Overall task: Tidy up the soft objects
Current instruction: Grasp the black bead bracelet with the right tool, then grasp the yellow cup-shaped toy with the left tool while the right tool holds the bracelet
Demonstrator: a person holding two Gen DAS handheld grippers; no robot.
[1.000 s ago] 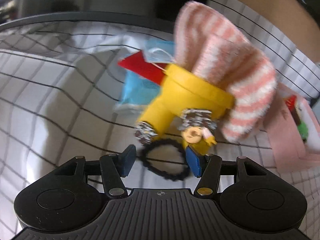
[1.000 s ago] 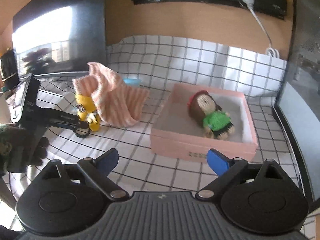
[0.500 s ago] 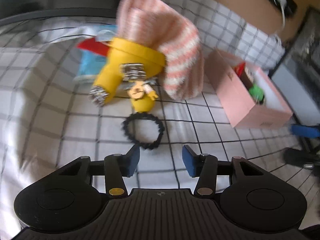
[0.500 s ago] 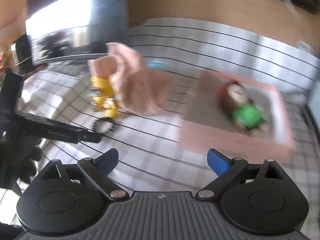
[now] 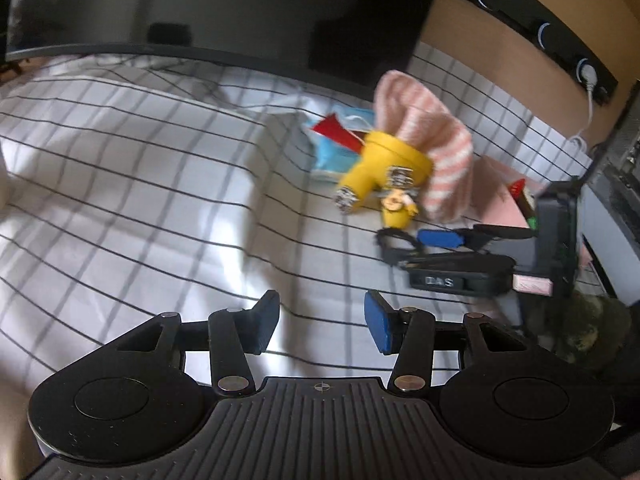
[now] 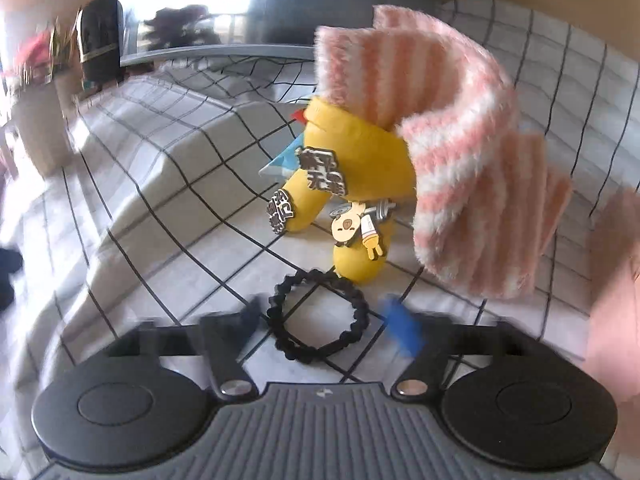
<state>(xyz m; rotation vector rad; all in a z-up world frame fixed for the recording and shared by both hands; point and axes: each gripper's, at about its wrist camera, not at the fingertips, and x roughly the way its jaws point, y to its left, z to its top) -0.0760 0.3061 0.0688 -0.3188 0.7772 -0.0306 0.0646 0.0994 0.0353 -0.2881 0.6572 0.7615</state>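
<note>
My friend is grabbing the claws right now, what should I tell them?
Right claw: jaws just been closing around the black hair tie, which lies flat on the checked cloth; fingers look not yet pressing on it.
Left claw: open, empty, away from the pile.
Things: pink striped fuzzy sock is draped over the yellow toy, just behind the hair tie. Pink box sits further right, mostly hidden here.
Done: nothing from this pile is sorted yet.
Left: probably finish pinching the hair tie and put it away, then the sock.
</note>
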